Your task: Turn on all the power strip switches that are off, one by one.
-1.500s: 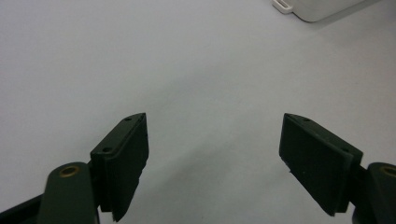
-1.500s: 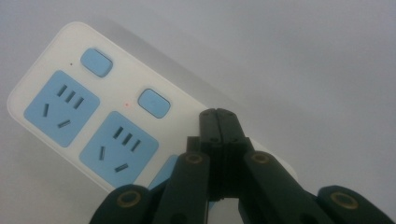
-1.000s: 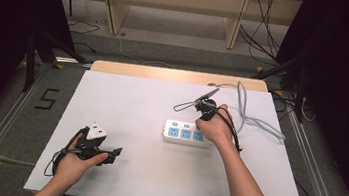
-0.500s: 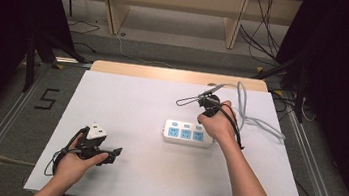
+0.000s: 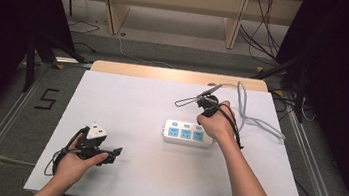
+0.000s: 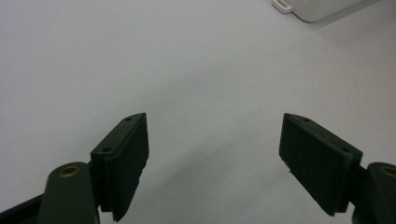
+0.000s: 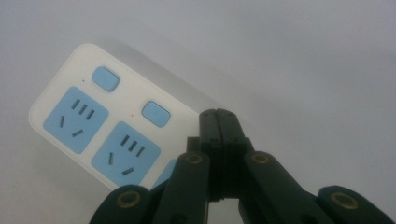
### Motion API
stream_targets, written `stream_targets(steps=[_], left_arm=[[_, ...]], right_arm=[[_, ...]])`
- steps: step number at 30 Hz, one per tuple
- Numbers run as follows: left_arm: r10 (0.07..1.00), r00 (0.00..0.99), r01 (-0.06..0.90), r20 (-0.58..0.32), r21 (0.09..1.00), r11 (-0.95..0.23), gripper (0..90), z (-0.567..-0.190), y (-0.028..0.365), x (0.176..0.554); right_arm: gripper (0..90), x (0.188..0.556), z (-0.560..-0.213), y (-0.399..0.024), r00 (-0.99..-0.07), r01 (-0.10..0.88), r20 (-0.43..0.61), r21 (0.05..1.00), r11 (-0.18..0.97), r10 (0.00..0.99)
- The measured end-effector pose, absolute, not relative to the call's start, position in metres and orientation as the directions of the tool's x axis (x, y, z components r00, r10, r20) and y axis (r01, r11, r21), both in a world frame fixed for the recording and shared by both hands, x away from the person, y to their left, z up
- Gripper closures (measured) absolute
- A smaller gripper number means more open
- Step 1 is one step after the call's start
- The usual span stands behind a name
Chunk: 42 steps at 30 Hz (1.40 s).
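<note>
Lying just below right gripper [image 7: 219,114]: power strip [image 7: 98,126]

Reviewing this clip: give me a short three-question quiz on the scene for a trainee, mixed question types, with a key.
1. True or false: the left gripper has its jaws spread wide with only bare table between them.
2. Multiple choice: the right gripper is A) open over the power strip, B) shut with nothing between its jaws, C) shut on the grey cable.
3. Fill in: the sockets and buttons on the power strip are coloured ____.

Key: 1 true; 2 B; 3 blue.
</note>
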<state>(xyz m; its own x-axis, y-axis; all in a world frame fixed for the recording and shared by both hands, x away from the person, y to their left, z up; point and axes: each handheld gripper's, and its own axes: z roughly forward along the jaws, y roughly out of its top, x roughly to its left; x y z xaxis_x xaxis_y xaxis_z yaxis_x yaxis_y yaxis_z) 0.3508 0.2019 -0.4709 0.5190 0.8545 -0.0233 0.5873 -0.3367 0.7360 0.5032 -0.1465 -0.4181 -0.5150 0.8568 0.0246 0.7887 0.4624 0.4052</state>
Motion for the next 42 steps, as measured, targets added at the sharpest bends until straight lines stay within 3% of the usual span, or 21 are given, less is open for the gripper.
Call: stream_targets(steps=[42], left_arm=[[0.854, 0.519, 0.586, -0.023, 0.738, -0.336, 24.1, -0.471, 0.202, 0.351]], right_arm=[[90.0, 0.508, -0.411, -0.123, -0.550, 0.772, 0.024, 0.397, 0.497, 0.835]])
